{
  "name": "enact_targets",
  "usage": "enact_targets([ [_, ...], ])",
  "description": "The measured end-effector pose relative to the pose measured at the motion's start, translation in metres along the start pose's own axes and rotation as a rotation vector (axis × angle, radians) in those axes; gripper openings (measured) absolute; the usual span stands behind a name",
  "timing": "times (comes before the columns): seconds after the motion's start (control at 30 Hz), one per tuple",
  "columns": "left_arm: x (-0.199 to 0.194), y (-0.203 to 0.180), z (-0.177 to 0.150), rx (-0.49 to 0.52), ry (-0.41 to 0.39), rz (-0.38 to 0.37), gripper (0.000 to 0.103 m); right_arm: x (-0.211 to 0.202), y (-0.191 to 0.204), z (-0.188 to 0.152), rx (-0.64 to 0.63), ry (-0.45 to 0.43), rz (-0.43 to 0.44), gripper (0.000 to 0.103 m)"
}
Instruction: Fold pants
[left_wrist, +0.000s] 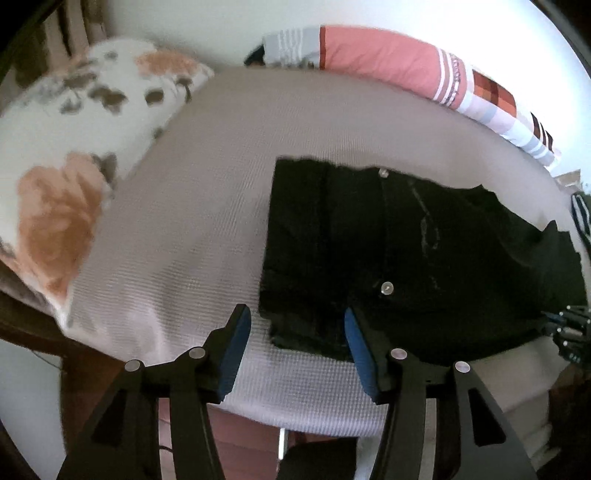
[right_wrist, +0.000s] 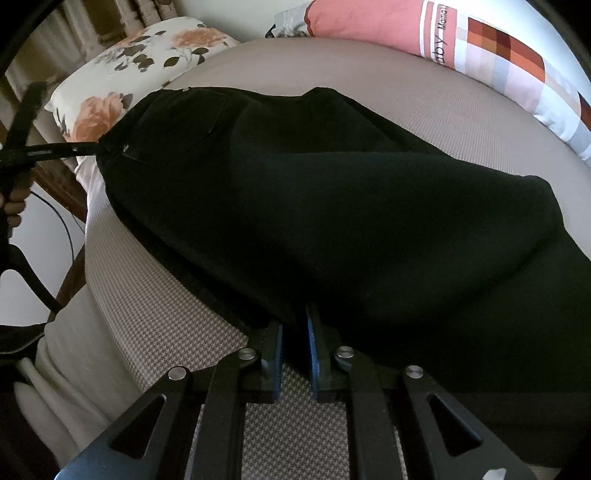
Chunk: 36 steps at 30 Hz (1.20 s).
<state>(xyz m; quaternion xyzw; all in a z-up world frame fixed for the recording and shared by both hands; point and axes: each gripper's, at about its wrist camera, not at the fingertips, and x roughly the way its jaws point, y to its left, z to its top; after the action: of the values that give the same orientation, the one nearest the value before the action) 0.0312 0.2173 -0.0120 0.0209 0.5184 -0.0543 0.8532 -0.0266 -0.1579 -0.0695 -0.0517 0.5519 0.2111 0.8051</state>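
Observation:
Black pants (left_wrist: 406, 240) lie flat on the grey woven bed cover (left_wrist: 192, 221), with two metal buttons showing near the waist. My left gripper (left_wrist: 297, 332) hovers open over the near left corner of the pants. Its blue pads (left_wrist: 232, 354) stand wide apart and press on nothing. In the right wrist view the pants (right_wrist: 332, 206) spread across the bed as a broad dark fold. My right gripper (right_wrist: 295, 343) is shut on the near edge of the pants, with black cloth pinched in the narrow gap between its blue pads (right_wrist: 314, 354). A hand (right_wrist: 14, 206) shows at the far left.
A floral pillow (left_wrist: 74, 147) lies at the left end of the bed. A pink and checked bolster (left_wrist: 388, 62) runs along the far side by the wall. The bed's near edge (left_wrist: 314, 417) drops to a wooden frame and floor. A thin cable (right_wrist: 68, 229) hangs at the left.

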Motion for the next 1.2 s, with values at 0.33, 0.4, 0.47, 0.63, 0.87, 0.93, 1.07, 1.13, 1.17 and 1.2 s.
enact_targets([
  [0.33,-0.008,-0.117,-0.006,0.295,-0.099,-0.175,0.054,-0.011,-0.004,0.004,0.015,-0.043,-0.020,0.025],
  [0.4,0.001,-0.152,-0.010,0.384,-0.098,-0.226,0.054,-0.013,-0.005,0.005,0.020,-0.047,-0.023,0.026],
  [0.47,0.009,-0.181,-0.014,0.471,-0.091,-0.263,0.054,-0.015,-0.006,0.005,0.027,-0.054,-0.021,0.026],
  [0.63,0.030,-0.238,-0.024,0.630,-0.079,-0.303,0.054,-0.017,-0.009,0.006,0.033,-0.062,-0.017,0.026],
  [0.87,0.061,-0.285,-0.031,0.696,-0.052,-0.294,0.030,-0.024,-0.013,0.004,0.048,-0.072,-0.023,0.034],
  [0.93,0.067,-0.294,-0.031,0.692,-0.049,-0.294,0.020,-0.030,-0.017,0.002,0.065,-0.086,-0.029,0.038],
  [1.07,0.066,-0.301,-0.029,0.665,-0.067,-0.291,0.010,-0.050,-0.035,-0.001,0.143,-0.146,-0.020,0.041],
  [1.13,0.066,-0.300,-0.025,0.636,-0.073,-0.304,0.010,-0.064,-0.057,-0.002,0.230,-0.187,-0.037,0.044],
  [1.17,0.065,-0.299,-0.023,0.618,-0.073,-0.312,0.010,-0.069,-0.067,-0.003,0.272,-0.199,-0.038,0.044],
  [1.2,0.064,-0.296,-0.023,0.602,-0.074,-0.320,0.010,-0.075,-0.080,-0.005,0.323,-0.210,-0.036,0.044],
])
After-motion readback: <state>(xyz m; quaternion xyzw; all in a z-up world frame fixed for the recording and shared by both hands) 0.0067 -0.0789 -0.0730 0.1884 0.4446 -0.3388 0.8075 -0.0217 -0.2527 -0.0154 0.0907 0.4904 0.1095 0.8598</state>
